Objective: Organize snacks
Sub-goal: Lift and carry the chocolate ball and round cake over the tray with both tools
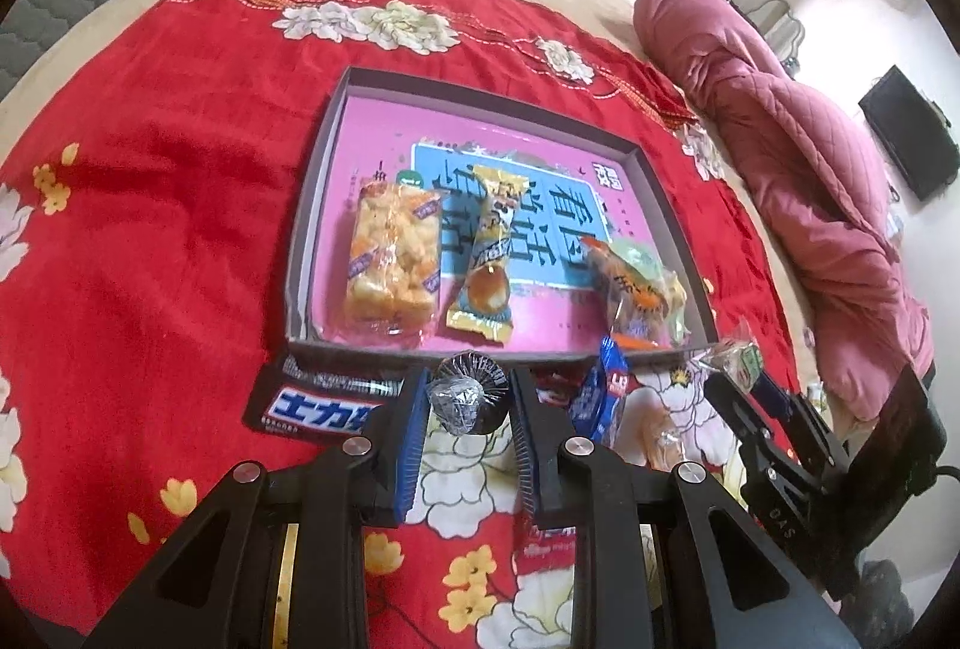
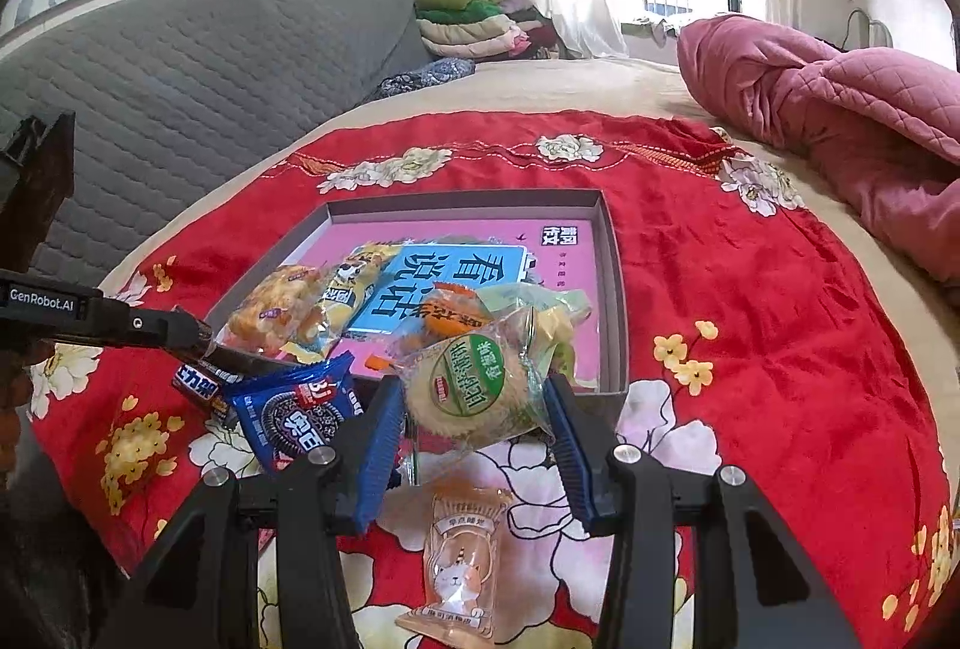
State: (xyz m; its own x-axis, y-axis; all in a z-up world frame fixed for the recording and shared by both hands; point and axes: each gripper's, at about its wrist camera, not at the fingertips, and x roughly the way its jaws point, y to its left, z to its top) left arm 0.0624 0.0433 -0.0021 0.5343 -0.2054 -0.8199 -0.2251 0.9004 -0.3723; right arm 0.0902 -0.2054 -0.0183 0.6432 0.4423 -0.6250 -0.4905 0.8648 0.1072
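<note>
In the left wrist view my left gripper is shut on a small round snack in a black wrapper, held just above the near wall of the pink-lined box. My right gripper is shut on a round pastry in a clear wrapper with a green label, held over the box's near edge. In the box lie an orange rice-crisp pack, a yellow and blue pack and orange and green packs. The right gripper also shows at the left wrist view's right side.
On the red flowered blanket in front of the box lie a black chocolate bar, a blue cookie pack and a clear pack with a cat picture. A rolled pink quilt lies to the right and a grey headboard stands behind.
</note>
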